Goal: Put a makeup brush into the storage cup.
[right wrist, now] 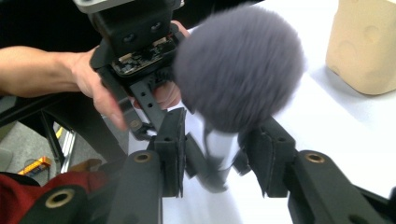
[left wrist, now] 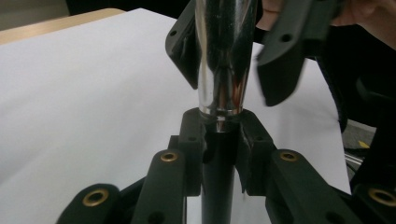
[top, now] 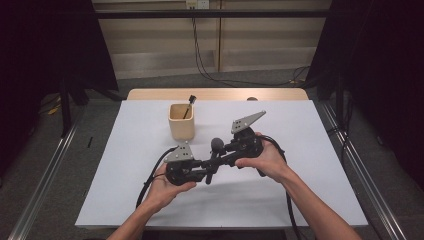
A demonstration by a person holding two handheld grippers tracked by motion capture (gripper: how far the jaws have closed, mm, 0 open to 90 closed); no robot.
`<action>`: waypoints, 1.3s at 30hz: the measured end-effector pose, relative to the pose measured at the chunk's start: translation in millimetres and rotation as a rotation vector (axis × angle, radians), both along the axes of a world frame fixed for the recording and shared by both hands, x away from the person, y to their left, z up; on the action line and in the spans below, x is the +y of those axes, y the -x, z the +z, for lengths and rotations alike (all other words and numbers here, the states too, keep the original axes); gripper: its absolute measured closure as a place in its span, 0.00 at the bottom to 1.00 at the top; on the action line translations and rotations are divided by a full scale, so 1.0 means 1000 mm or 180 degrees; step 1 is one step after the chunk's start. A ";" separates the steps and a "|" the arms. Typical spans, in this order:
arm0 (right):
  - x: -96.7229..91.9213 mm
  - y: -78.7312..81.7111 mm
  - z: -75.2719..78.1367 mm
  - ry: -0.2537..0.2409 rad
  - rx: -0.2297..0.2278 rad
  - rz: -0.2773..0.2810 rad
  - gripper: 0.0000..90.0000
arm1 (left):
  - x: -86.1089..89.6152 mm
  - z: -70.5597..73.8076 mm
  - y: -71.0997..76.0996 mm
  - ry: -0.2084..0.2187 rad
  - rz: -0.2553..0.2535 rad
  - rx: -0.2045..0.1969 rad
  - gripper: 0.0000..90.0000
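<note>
1. The makeup brush (top: 214,159) is held above the white table cover (top: 300,200), near the middle and toward the person's side. Its long axis stands roughly upright with a slight tilt: the grey bristle head (top: 217,144) points up and away from the person, the black handle end points down toward the cover.
2. The left gripper (top: 204,171), at the left in the high view, has its jaws closed on the black handle. In the left gripper view the pads (left wrist: 192,140) press the handle from both sides, just below the chrome ferrule (left wrist: 223,70), which rises straight up between them.
3. The right gripper (top: 222,156) reaches in from the right. Its jaws stand part-way open on either side of the ferrule, just below the bristle head (right wrist: 238,65); a gap shows at each pad (right wrist: 266,149), so no firm clamp is visible.
4. The two grippers face each other, jaw tips nearly meeting at the brush.
5. A beige holder cup (top: 181,121) with a thin dark tool (top: 189,106) in it stands behind the brush, apart from it, left of centre.
6. Open cover lies left, right and in front of the hands; the cover's near edge runs just below the wrists.
</note>
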State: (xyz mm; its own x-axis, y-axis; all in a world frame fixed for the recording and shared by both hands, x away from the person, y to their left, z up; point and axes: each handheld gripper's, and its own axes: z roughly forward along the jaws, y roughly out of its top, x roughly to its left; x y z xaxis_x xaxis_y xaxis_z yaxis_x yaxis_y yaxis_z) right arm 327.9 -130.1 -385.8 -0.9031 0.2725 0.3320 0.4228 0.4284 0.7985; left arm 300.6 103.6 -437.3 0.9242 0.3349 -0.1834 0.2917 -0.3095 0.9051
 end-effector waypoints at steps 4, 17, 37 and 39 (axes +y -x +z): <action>-0.006 0.000 -0.001 -0.0068 -0.0047 -0.0150 0.43 | 0.003 0.001 -0.001 0.0028 0.0047 0.0004 0.83; -0.027 0.011 -0.010 -0.0088 -0.0265 -0.0653 0.04 | 0.014 0.006 -0.003 0.0066 0.0146 -0.0025 0.83; -0.068 0.029 -0.028 -0.0111 -0.0450 -0.1422 0.01 | 0.039 0.015 -0.003 0.0107 0.0302 -0.0069 0.83; -0.073 0.032 -0.028 -0.0114 -0.0506 -0.1482 0.01 | 0.042 0.016 -0.003 0.0117 0.0329 -0.0063 0.83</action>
State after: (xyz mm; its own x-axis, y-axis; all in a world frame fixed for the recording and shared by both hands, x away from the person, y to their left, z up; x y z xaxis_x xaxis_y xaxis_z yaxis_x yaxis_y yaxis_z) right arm 295.9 -202.7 -413.5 -0.7283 0.6501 0.2165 0.4346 0.1941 0.8794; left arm 303.4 145.6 -421.0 0.8887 0.4221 -0.1792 0.3023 -0.2453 0.9211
